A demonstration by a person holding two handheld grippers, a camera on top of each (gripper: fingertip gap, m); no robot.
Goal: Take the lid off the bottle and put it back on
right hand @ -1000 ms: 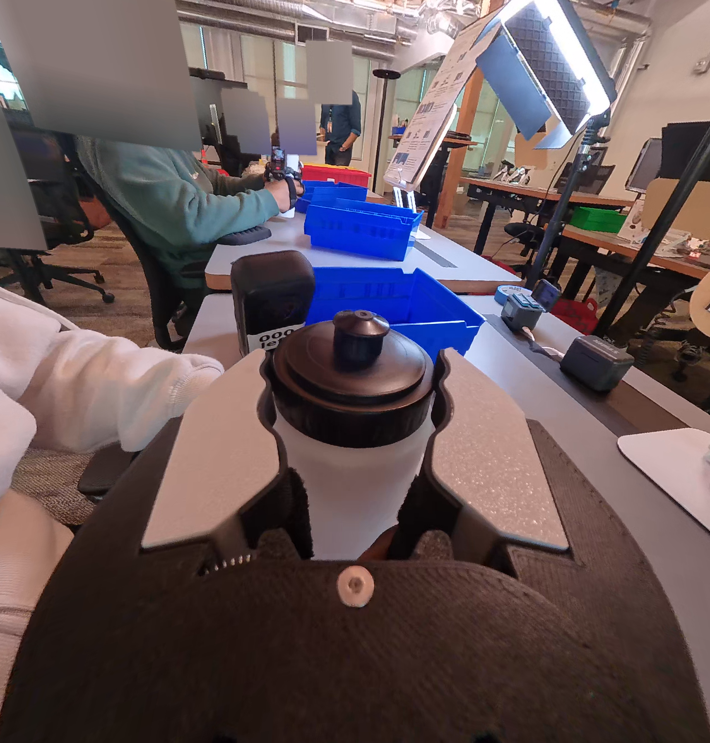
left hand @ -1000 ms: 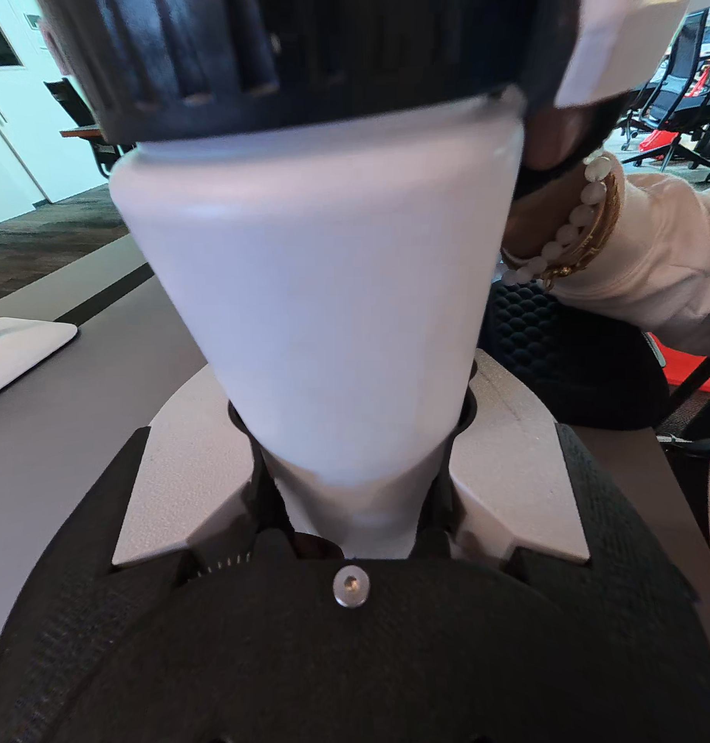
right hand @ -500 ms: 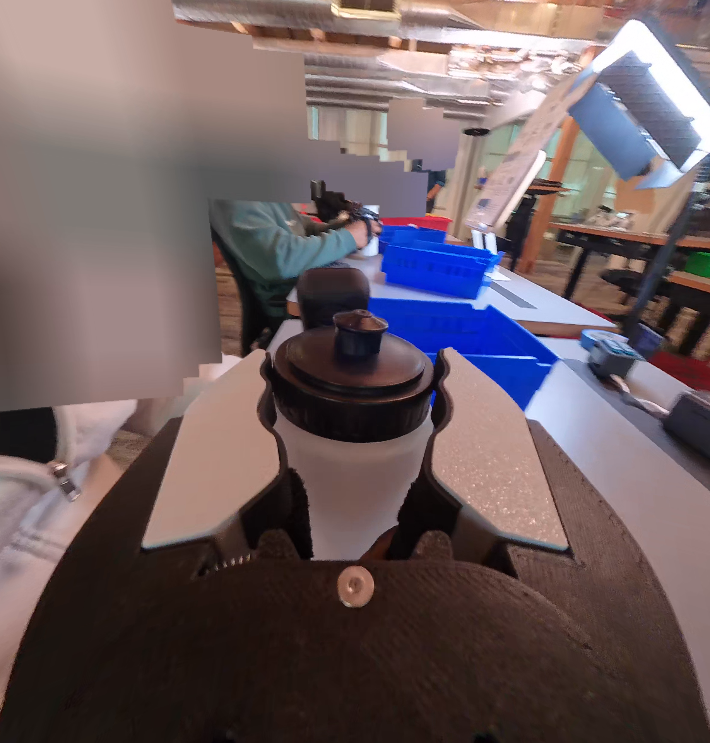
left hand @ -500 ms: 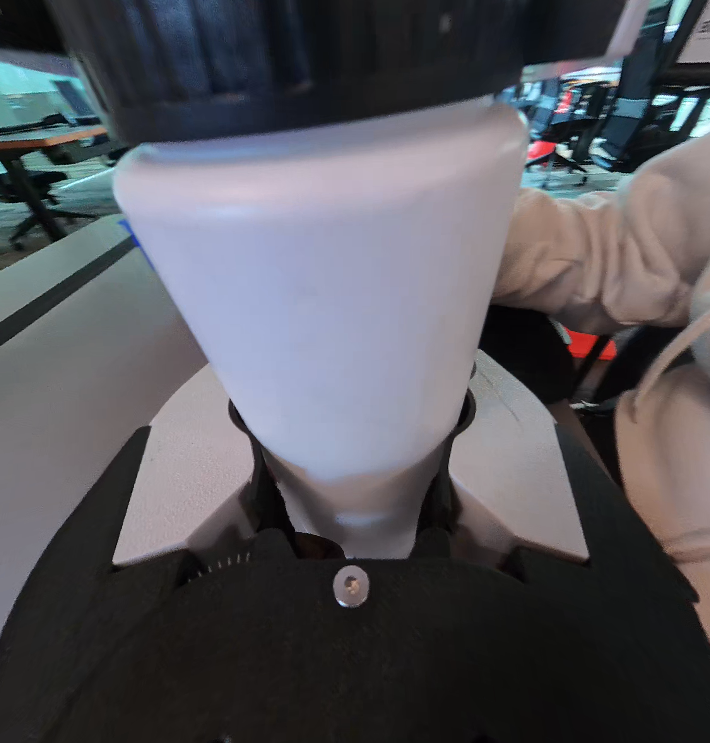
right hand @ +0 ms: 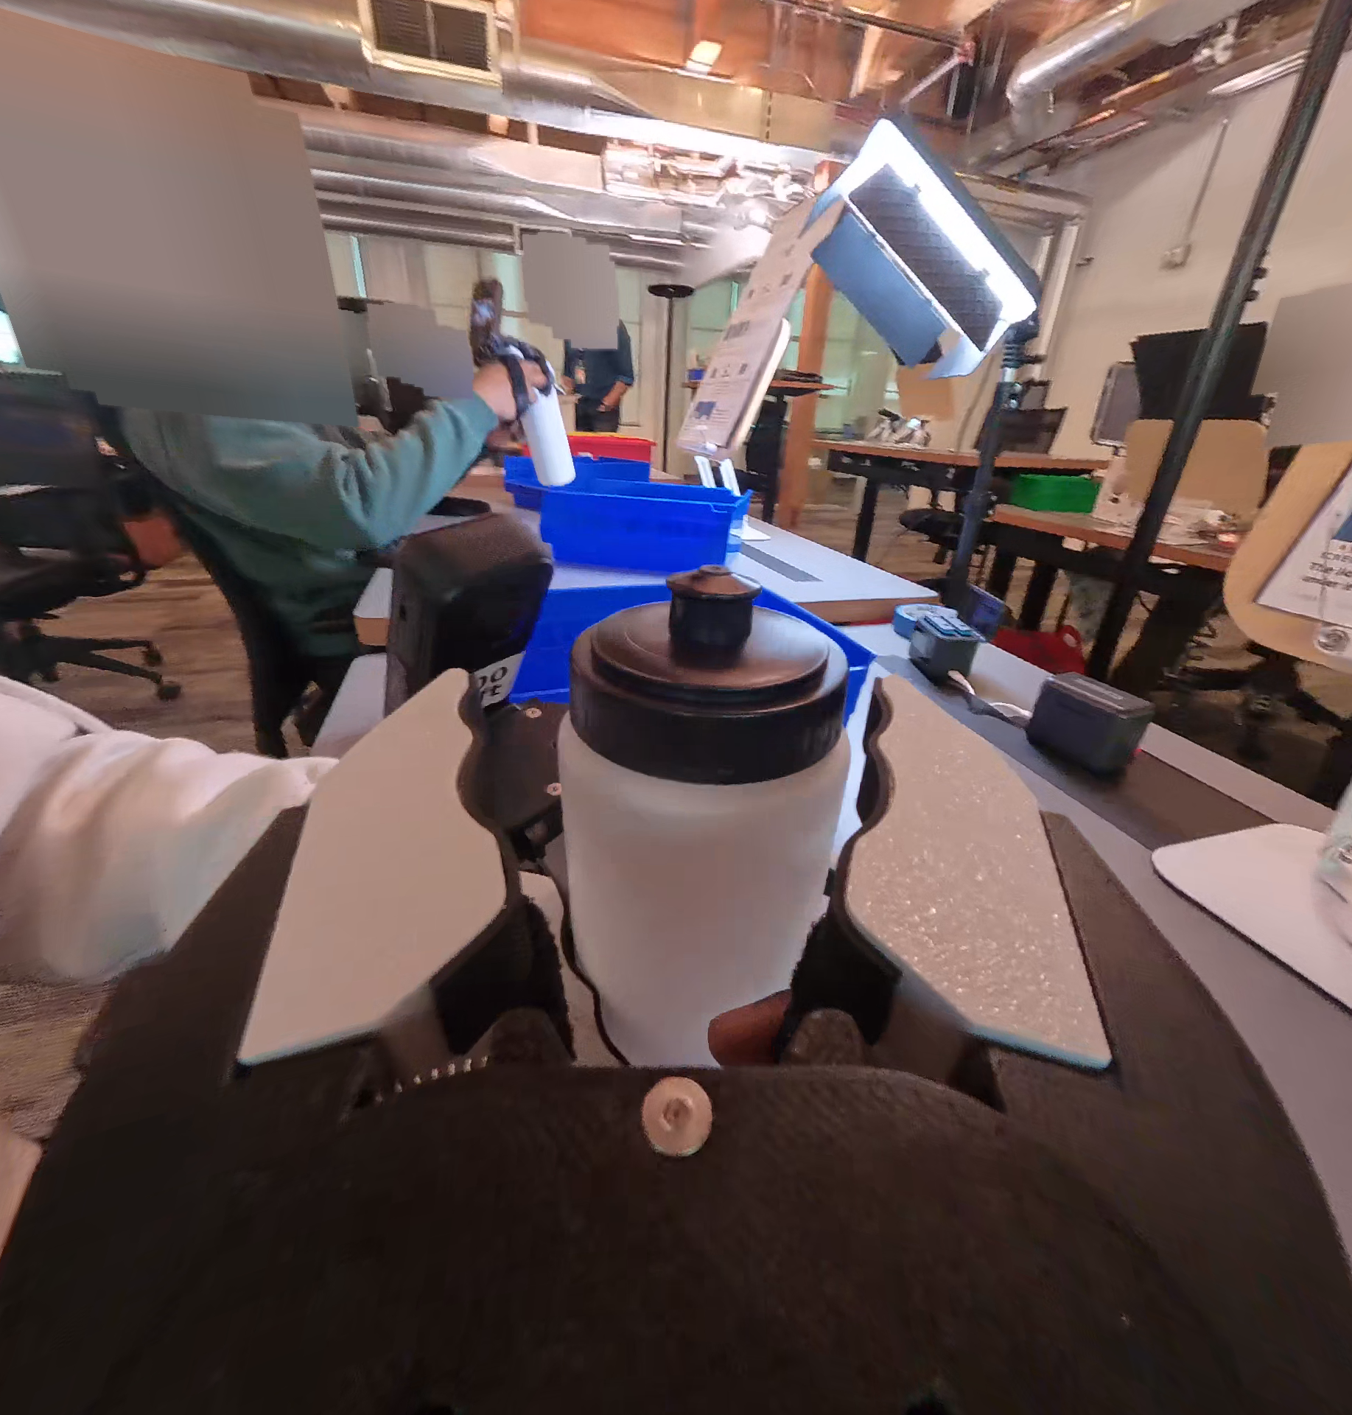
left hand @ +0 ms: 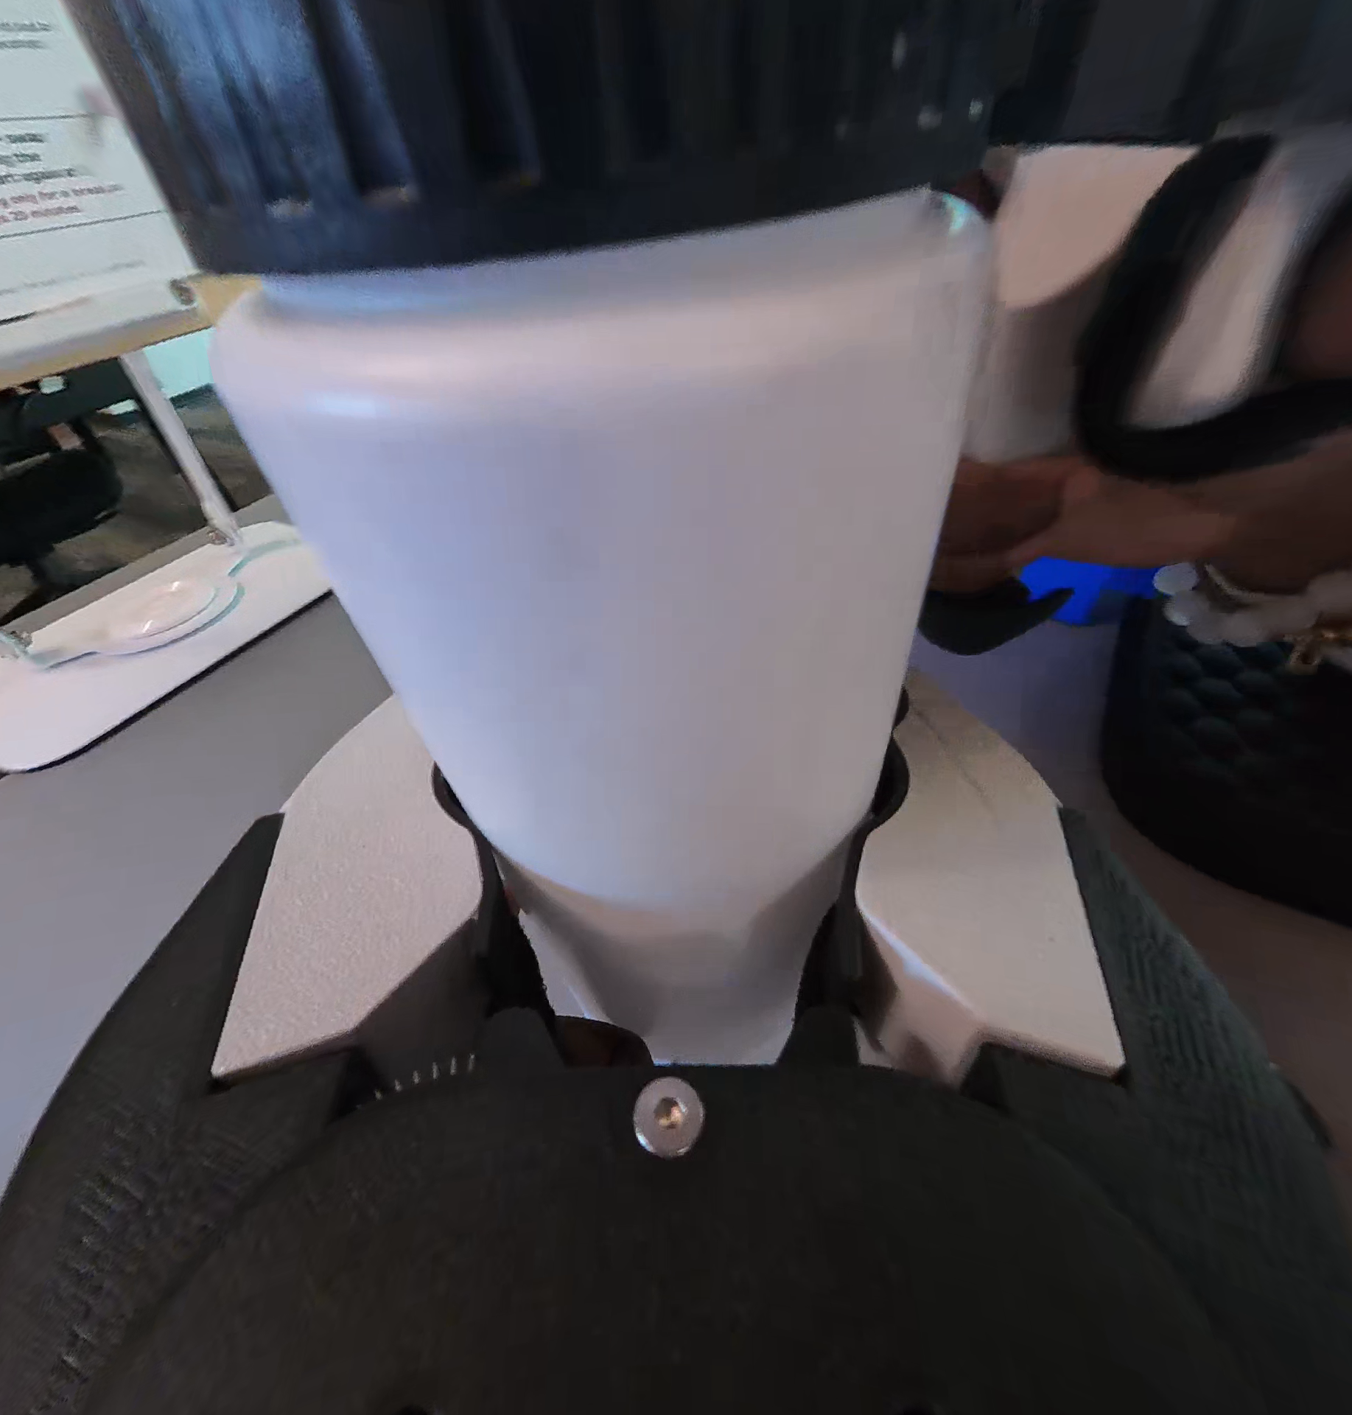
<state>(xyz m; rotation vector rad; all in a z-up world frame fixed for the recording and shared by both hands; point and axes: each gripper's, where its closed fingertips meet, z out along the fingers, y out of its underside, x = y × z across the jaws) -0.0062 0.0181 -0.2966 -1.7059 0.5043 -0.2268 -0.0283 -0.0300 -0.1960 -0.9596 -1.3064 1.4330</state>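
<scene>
Clamping the white bottle (left hand: 627,536) low in the left hand-held gripper (left hand: 676,865) is steadying it, while the right hand-held gripper (right hand: 676,827) is standing open, seemingly clear of the black lid (right hand: 707,704).

An open workroom with a bare ceiling: silver ducts (right hand: 397,46) and wooden beams run overhead. A lit panel lamp (right hand: 933,253) tilts on a black stand at the right, and daylight comes through tall windows (right hand: 703,329) at the back. The grey surface (right hand: 1224,1018) stretches forward, carrying blue bins (right hand: 642,521), a small dark box (right hand: 1090,720) and a white sign base (right hand: 1270,880). More desks (right hand: 963,459) with wooden tops stand farther right. A black office chair (right hand: 52,566) sits on the patterned carpet at the left. In the left wrist view, a white stand base (left hand: 129,651) rests on the same grey top.
</scene>
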